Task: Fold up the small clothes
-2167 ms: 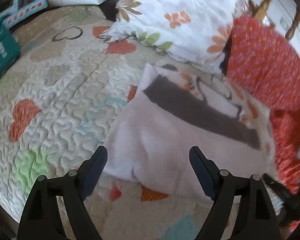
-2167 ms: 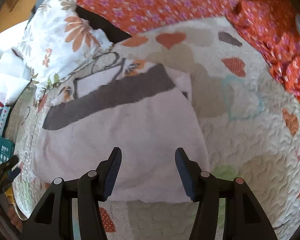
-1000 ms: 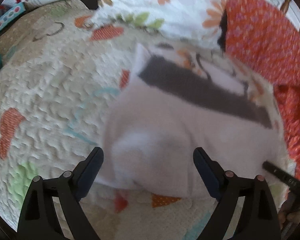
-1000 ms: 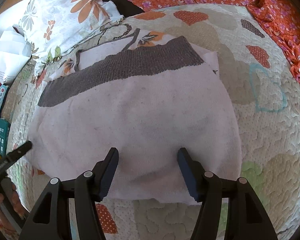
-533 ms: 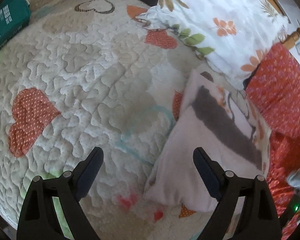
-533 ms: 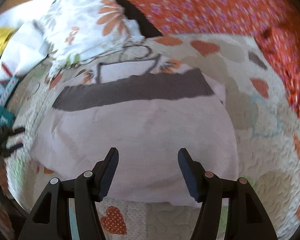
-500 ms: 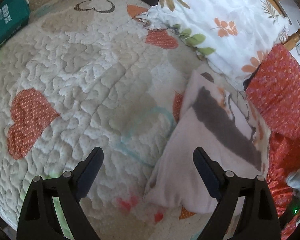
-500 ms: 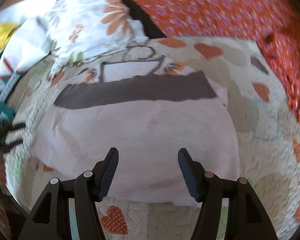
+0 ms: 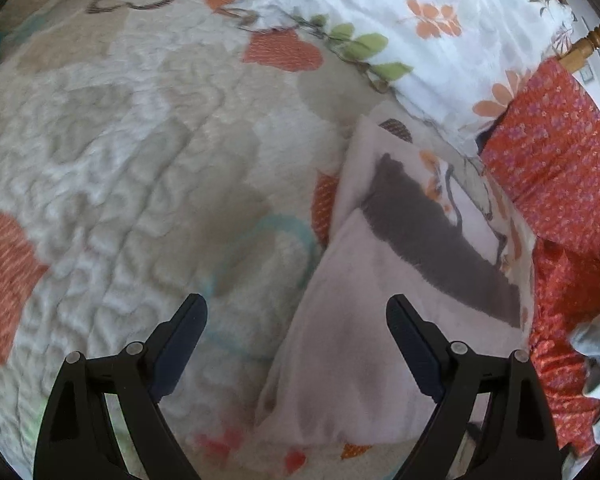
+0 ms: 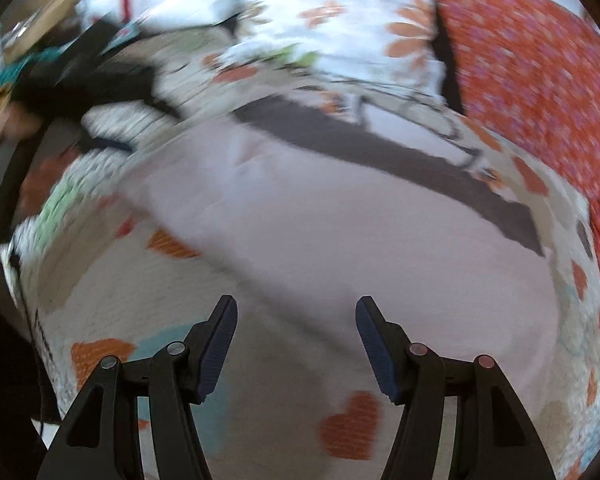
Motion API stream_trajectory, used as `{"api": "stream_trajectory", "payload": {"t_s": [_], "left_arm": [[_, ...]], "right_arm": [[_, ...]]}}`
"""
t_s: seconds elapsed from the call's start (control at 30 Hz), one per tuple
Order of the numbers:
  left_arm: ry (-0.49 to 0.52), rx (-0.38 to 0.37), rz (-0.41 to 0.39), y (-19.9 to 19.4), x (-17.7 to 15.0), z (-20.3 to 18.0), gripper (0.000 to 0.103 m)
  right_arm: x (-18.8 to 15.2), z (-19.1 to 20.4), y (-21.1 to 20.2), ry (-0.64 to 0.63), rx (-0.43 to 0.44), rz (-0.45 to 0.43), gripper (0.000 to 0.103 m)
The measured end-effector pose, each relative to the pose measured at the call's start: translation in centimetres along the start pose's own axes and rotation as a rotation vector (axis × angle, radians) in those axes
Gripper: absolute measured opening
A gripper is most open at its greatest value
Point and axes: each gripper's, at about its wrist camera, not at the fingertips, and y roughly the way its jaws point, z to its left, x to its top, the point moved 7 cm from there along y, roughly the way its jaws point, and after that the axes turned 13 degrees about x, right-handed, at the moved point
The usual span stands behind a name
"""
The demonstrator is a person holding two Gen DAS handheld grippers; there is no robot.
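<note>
Presently both the left gripper (image 9: 296, 334) and right gripper (image 10: 296, 334) stand wide and empty over the pale garment (image 10: 340, 232) lying on the quilt (image 9: 140, 152); each should pinch a near corner squarely before folding away.

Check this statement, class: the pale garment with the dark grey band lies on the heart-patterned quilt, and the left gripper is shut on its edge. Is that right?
Not quite. The left gripper is open and holds nothing; the left wrist view shows its jaws apart above the quilt. The pale garment with the dark grey band does lie on the quilt.
</note>
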Motion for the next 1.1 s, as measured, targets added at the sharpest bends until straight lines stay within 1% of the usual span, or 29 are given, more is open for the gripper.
{"api": "stream_trajectory", "payload": {"t_s": [0.03,0.1,0.2,0.23,0.3,0.37,0.4,0.47,0.63,0.73,0.8,0.83,0.87,0.9,0.93,0.97,1.1], "left_arm": [[0.006,-0.020,0.012,0.5,0.6,-0.4,0.090],[0.030,-0.038,0.024,1.2,1.6,-1.0,0.090],[0.106,-0.043,0.043,2.7,3.2,-1.9,0.090],[0.122,-0.054,0.045,3.0,3.6,-2.2,0.090],[0.135,-0.091,0.043,3.2,4.4,-2.7,0.090],[0.140,-0.157,0.056,3.4,5.1,-3.2,0.090],[0.146,-0.177,0.063,3.5,5.3,-3.5,0.090],[0.175,-0.218,0.078,3.8,5.6,-4.3,0.090],[0.249,-0.297,0.106,4.2,5.7,-6.6,0.090],[0.268,-0.311,0.122,5.0,5.6,-7.6,0.090],[0.263,-0.321,0.119,5.2,5.7,-8.0,0.090],[0.246,-0.337,0.121,5.3,5.8,-8.0,0.081],[0.233,-0.359,0.136,5.4,5.8,-7.9,0.050],[0.223,-0.376,0.163,5.7,5.7,-8.0,0.028],[0.218,-0.350,0.181,6.2,5.5,-7.7,0.011],[0.219,-0.328,0.170,6.4,5.5,-7.6,0.011],[0.179,-0.315,0.145,5.8,5.6,-7.7,0.011]], "right_arm": [[0.1,0.8,0.5,-0.025,-0.005,0.007,0.066],[0.3,2.9,1.7,-0.096,-0.022,0.016,0.066],[1.0,6.1,3.5,-0.206,-0.052,0.020,0.066],[1.4,7.2,4.2,-0.247,-0.068,0.016,0.066],[2.0,9.0,5.4,-0.319,-0.102,0.010,0.066],[2.7,10.4,6.4,-0.379,-0.138,-0.006,0.066],[3.0,11.1,7.1,-0.403,-0.152,-0.013,0.066],[3.6,11.7,7.7,-0.418,-0.173,-0.034,0.066],[5.0,11.0,9.1,-0.355,-0.132,-0.050,0.066],[6.2,10.7,9.9,-0.320,-0.120,-0.062,0.066],[7.0,10.6,10.4,-0.300,-0.113,-0.068,0.065],[7.2,10.6,10.6,-0.290,-0.100,-0.068,0.060],[7.4,10.6,10.7,-0.283,-0.088,-0.066,0.054],[7.5,10.5,10.8,-0.278,-0.076,-0.067,0.050],[7.5,10.5,10.7,-0.278,-0.070,-0.069,0.032],[7.5,10.5,10.6,-0.277,-0.063,-0.071,0.014],[7.5,10.0,9.6,-0.239,-0.049,-0.096,0.010]]}}
